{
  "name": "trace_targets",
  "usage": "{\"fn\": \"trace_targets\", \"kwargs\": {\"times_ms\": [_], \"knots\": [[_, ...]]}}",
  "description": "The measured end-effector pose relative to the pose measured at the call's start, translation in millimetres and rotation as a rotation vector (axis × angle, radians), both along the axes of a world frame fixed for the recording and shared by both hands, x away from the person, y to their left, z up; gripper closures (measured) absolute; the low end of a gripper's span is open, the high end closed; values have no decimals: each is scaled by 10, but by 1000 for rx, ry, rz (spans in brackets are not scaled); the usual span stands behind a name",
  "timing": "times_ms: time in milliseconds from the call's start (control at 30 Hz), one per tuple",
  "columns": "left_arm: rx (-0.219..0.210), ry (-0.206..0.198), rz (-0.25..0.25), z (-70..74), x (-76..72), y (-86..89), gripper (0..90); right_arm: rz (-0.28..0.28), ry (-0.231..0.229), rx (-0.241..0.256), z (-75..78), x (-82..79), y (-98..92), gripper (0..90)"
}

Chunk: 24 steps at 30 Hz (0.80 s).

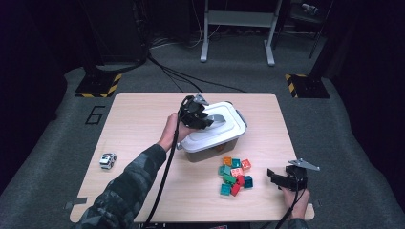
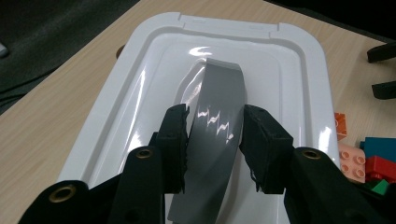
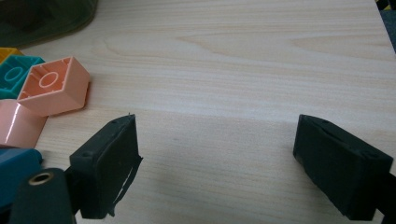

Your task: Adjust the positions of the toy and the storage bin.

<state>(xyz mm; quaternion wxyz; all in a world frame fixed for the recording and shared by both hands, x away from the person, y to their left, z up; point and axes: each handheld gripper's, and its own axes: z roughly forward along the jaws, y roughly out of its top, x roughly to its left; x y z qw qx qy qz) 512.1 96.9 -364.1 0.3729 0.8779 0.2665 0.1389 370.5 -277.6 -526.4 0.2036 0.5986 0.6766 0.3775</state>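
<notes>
The left gripper [image 2: 214, 140] is closed down on the grey handle [image 2: 215, 126] of the white lid [image 2: 140, 93]. In the left gripper view its two black jaws stand one on each side of the handle, and both pads [image 2: 173, 140] press against the handle's edges, so the gap between them is just the width of the handle. The lid sits on a box [image 1: 210, 153] that stands near the middle of the wooden table [image 1: 143, 109]. In the high view the box looks a little tilted, with the left gripper [image 1: 198, 114] above its left part.

The left hand [image 1: 170, 131] holds this gripper from the left side of the box. The forearm, in a dark patterned sleeve [image 1: 129, 186], comes up from the lower edge of the view in a diagonal line, and a black cable [image 1: 165, 176] hangs along it.

The right gripper [image 3: 217, 154] is wide open and holds nothing. In the right gripper view only bare table wood is between its jaws. It hovers near the front right corner of the table, with the right hand [image 1: 297, 198] behind it. A pile of coloured toy bricks [image 1: 234, 174] lies on the table in front of the box, to the left of the right gripper [image 1: 282, 177] and not touching it. A pink brick [image 3: 51, 86] is the nearest one to its left jaw. A small toy car [image 1: 108, 160] stands near the left edge of the table, well apart from both grippers.
</notes>
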Motion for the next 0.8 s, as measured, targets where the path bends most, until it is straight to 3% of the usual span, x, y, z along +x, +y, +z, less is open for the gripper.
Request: {"fn": "trace_targets", "kwargs": {"times_ms": [367, 600, 800], "knots": [[9, 29, 65, 24, -65, -20, 639, 0, -1, 1, -1, 1, -1, 136], [36, -6, 15, 40, -3, -106, 644, -1, -1, 3, -1, 0, -3, 135], [55, -5, 24, 37, 2, -149, 654, 1, -3, 5, -2, 2, -6, 136]]}}
